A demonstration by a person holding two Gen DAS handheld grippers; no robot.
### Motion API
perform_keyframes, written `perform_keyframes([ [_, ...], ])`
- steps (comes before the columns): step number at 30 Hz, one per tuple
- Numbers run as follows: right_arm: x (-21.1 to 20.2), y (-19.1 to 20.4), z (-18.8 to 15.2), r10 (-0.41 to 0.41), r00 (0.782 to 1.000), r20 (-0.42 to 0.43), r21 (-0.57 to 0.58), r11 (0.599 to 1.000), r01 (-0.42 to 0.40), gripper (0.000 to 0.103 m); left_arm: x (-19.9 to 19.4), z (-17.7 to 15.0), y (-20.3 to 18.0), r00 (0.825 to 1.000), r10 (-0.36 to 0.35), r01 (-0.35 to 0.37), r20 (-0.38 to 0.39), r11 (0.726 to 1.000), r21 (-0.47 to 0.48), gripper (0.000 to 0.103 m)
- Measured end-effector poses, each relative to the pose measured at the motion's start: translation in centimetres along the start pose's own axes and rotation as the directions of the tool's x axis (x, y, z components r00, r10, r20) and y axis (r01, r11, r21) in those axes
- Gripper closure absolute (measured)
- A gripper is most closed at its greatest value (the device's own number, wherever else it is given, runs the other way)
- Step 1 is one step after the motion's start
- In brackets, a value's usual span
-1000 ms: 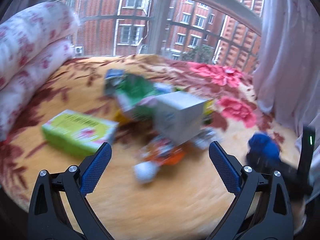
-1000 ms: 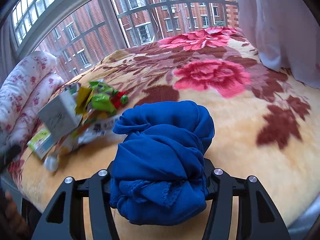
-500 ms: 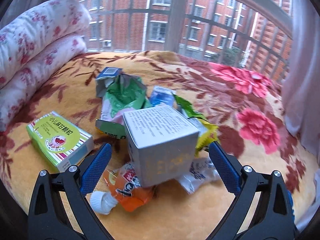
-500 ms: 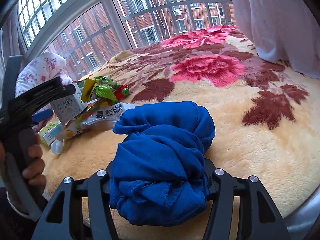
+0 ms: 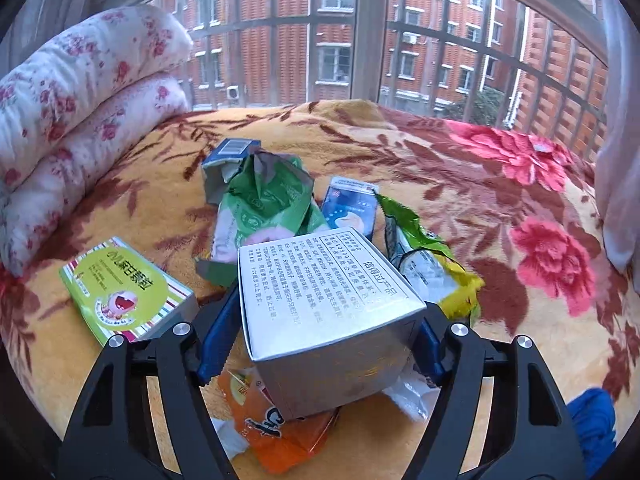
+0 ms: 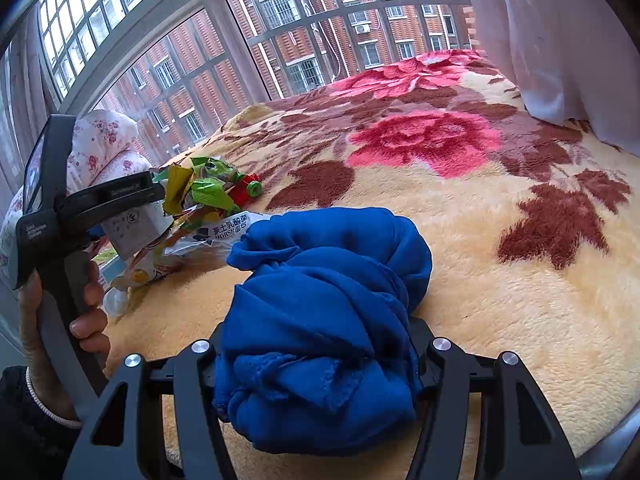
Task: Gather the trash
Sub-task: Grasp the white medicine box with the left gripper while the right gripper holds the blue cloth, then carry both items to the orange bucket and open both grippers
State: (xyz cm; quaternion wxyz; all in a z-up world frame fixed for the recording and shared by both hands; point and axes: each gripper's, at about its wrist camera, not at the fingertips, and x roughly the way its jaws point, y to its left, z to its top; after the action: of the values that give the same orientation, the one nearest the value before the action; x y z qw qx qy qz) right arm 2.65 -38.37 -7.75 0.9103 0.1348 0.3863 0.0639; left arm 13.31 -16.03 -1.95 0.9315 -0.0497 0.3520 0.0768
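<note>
The silver carton [image 5: 324, 316] sits atop the trash pile on the bed [image 5: 500, 320], tipped toward me with one corner forward, its printed top facing up. It now lies squarely between the blue pads of the left tool [image 5: 320, 340], whose jaws have just been closing from full spread; the pads look to be at or against the carton's side walls, though I can't be sure they press yet. A second ago that tool stood back from the heap, jaws wide, with the carton well ahead of it. The carton's longer side seems to run away from the tool, so the pads span its narrower width.

Under and around it lie an orange pouch [image 5: 280, 428], a green wrapper [image 5: 264, 204] and a green-yellow flat box [image 5: 124, 292] off to the left.

The right tool [image 6: 320, 360] is clamped on a bundled blue cloth [image 6: 324, 320], just as before, resting near the bed's edge, farther from the pile.
</note>
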Motion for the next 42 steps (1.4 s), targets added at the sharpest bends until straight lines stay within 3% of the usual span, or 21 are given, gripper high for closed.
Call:
perform_keyframes([
  [10, -2.4, 2.5, 0.2, 0.000, 1.000, 0.020, -0.047, 0.999, 0.001, 0.044, -7.0, -1.3, 2.7, 0.983, -0.172, 0.167, 0.063, 0.983, 0.072, 0.033],
  [22, -6.4, 8.2, -1.9, 0.077, 0.997, -0.004, -0.180, 0.981, -0.077, 0.044, -14.4, -6.8, 7.9, 0.963, -0.254, 0.229, 0.084, 0.945, 0.232, 0.033],
  [28, -8.0, 10.9, -4.8, 0.152, 0.986, -0.070, -0.257, 0.952, -0.165, 0.044, -15.6, -10.8, 10.2, 0.955, -0.290, 0.257, 0.067, 0.917, 0.306, 0.033],
  [33, -9.0, 13.6, -8.8, 0.180, 0.973, -0.144, -0.380, 0.898, -0.222, 0.044, -16.0, -13.5, 11.5, 0.948, -0.318, 0.287, 0.030, 0.891, 0.352, 0.033],
  [37, -8.8, 14.7, -11.7, 0.189, 0.954, -0.232, -0.420, 0.866, -0.273, 0.044, -16.2, -15.7, 11.9, 0.941, -0.338, 0.315, -0.017, 0.855, 0.412, 0.033],
  [42, -7.0, 14.5, -14.8, 0.141, 0.932, -0.335, -0.422, 0.862, -0.282, 0.044, -15.6, -18.9, 12.1, 0.938, -0.338, 0.334, -0.084, 0.806, 0.488, 0.033],
])
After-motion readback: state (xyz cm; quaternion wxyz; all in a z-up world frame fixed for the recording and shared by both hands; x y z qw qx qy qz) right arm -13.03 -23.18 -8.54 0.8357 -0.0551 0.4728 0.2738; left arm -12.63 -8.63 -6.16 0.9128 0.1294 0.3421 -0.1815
